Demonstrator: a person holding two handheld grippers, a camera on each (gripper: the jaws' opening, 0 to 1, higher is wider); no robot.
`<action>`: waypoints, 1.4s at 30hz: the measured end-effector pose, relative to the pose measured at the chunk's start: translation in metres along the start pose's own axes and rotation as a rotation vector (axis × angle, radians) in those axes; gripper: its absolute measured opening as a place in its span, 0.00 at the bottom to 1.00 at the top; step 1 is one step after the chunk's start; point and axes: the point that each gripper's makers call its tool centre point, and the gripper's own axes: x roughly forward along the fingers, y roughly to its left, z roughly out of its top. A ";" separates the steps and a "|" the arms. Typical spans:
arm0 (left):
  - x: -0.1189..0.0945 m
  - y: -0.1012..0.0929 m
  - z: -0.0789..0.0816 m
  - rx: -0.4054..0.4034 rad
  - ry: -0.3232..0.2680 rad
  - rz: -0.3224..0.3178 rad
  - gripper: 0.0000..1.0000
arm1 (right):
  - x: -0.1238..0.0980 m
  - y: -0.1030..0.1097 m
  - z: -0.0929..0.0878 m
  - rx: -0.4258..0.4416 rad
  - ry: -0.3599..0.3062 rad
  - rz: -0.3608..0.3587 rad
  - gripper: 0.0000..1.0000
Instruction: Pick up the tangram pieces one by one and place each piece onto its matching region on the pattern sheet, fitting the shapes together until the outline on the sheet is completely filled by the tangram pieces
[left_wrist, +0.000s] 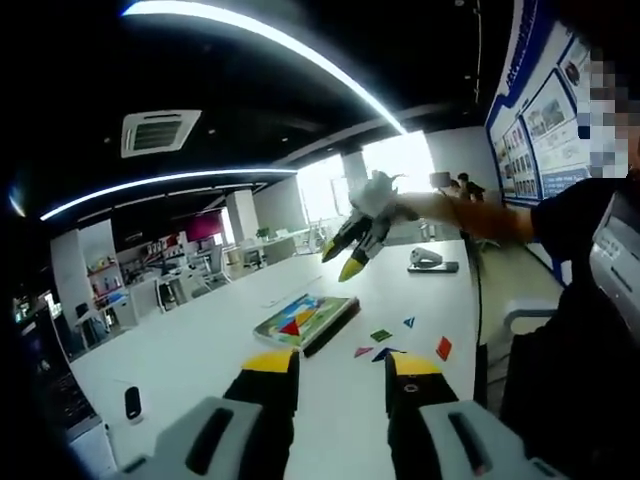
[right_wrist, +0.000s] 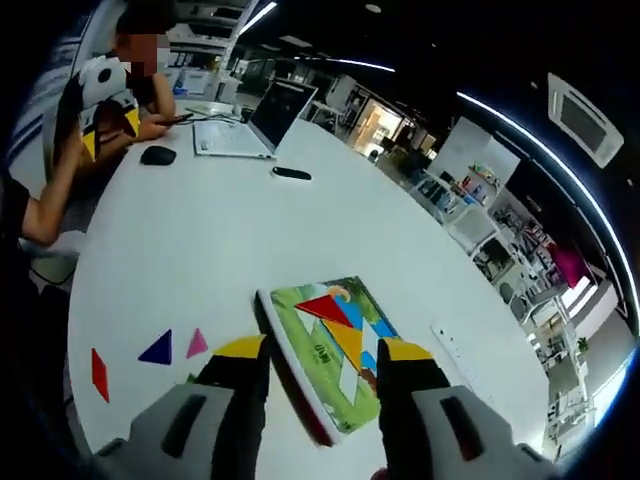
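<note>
In the left gripper view your left gripper (left_wrist: 343, 372) rises from the bottom of the frame with its yellow-tipped fingers spread apart and nothing between them. Just above them, near the centre, the pattern sheet (left_wrist: 305, 321) lies flat on the white surface (left_wrist: 190, 345), with several coloured pieces already on it. To the right of the sheet the loose tangram pieces are scattered: a green piece (left_wrist: 381, 335), a small blue triangle (left_wrist: 409, 322), a pink triangle (left_wrist: 363, 351), a dark blue triangle (left_wrist: 384, 354) and a red piece (left_wrist: 444, 348), all apart from the sheet. Higher up, right of centre, your right gripper (left_wrist: 344, 258) hangs in the air above the surface, fingers slightly parted and holding nothing. A small dark device (left_wrist: 133, 403) sits at lower left.

In the right gripper view your right gripper's fingers straddle the near edge of the sheet (right_wrist: 335, 350) at the bottom of the frame, spread and empty. At lower left lie the red piece (right_wrist: 99, 374), the dark blue triangle (right_wrist: 157, 348) and the pink triangle (right_wrist: 196, 343). Toward the upper left stand an open laptop (right_wrist: 252, 125), a mouse (right_wrist: 158, 155) and a dark flat object (right_wrist: 291, 174); a seated person (right_wrist: 125, 85) is at the far edge
</note>
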 end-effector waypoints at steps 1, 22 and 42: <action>0.000 0.001 0.001 -0.002 -0.006 0.005 0.36 | -0.005 0.002 0.001 0.019 -0.029 -0.013 0.43; 0.000 -0.002 -0.004 -0.020 0.017 -0.003 0.37 | -0.078 0.056 -0.005 0.210 -0.371 -0.038 0.42; 0.002 -0.004 -0.001 -0.010 0.015 -0.009 0.37 | -0.102 0.076 -0.011 0.306 -0.487 -0.033 0.41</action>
